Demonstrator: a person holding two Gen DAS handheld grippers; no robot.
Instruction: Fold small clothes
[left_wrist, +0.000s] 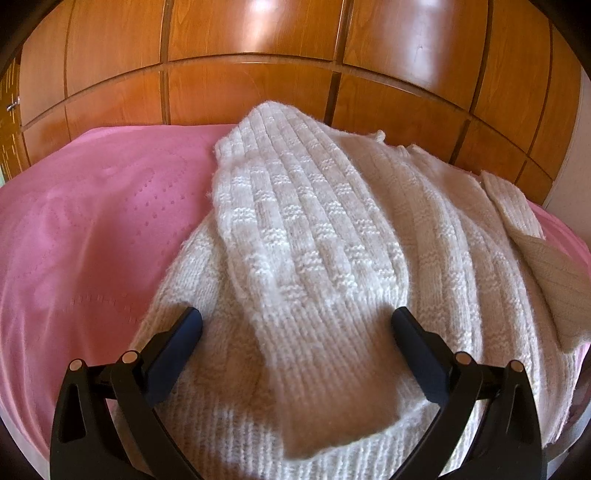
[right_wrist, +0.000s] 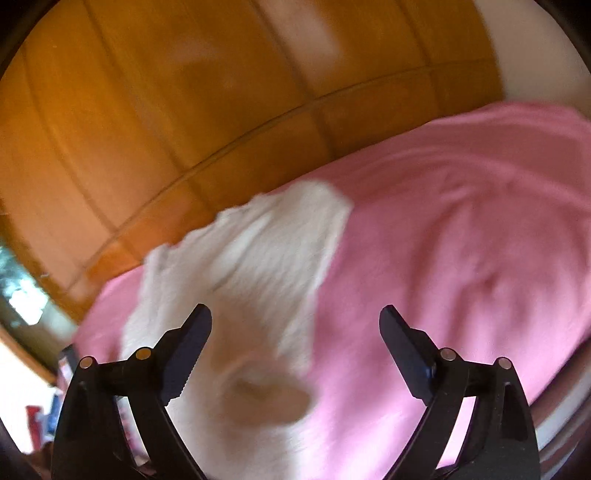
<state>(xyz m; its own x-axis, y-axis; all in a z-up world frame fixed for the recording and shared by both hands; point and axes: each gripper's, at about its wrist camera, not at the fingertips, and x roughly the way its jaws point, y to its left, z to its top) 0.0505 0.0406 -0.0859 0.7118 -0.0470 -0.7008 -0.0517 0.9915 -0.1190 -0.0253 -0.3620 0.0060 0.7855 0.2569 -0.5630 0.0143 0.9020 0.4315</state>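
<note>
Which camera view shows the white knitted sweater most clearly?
The left wrist view. There the sweater is sharp: its ribbed knit shows, one sleeve lies folded across the body, and it rests on the pink bedspread. The right wrist view is blurred by motion and shows the sweater only as a white shape, without any knit pattern.

1. Left wrist view looks down close over the white sweater (left_wrist: 314, 240) on the pink bed (left_wrist: 92, 221), facing the wooden wardrobe (left_wrist: 258, 74).
2. Right wrist view, blurred and tilted, shares the same sweater (right_wrist: 251, 258), bed (right_wrist: 461, 240) and wardrobe (right_wrist: 147, 110).
</note>
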